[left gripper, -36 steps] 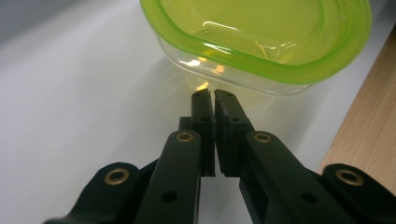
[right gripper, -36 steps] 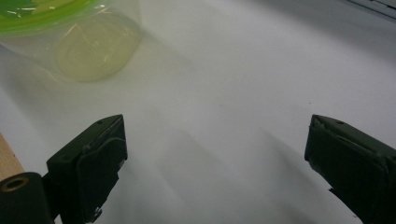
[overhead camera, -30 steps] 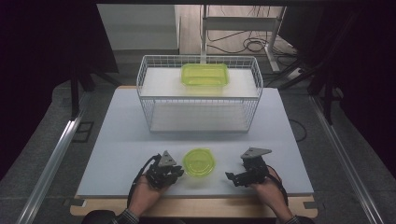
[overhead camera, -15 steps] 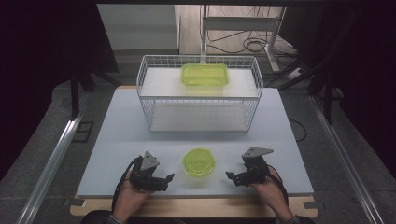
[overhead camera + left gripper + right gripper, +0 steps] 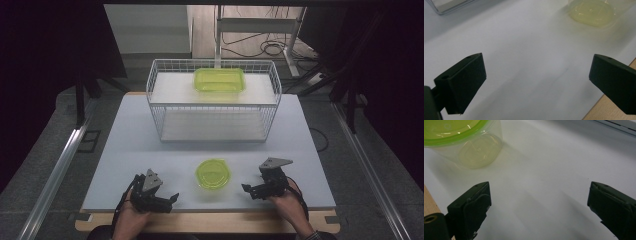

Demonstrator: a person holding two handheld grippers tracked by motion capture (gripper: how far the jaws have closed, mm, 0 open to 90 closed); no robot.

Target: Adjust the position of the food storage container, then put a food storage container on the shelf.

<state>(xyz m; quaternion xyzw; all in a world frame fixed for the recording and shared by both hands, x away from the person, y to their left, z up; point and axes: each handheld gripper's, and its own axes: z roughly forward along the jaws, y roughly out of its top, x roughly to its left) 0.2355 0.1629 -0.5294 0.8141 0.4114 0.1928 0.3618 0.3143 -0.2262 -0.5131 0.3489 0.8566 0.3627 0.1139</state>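
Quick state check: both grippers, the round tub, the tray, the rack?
Left gripper: open, empty, low over the table.
Right gripper: open, empty.
Round tub: lid on, upright between the grippers, untouched.
Green tray: upright on the rack's top shelf.
Wire rack: upright; lower shelf bare.

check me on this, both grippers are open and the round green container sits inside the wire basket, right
Not quite. The round green container sits on the table, between the left gripper and the right gripper, as the high view shows. The green thing at the wire basket is a rectangular container. Both grippers are open.
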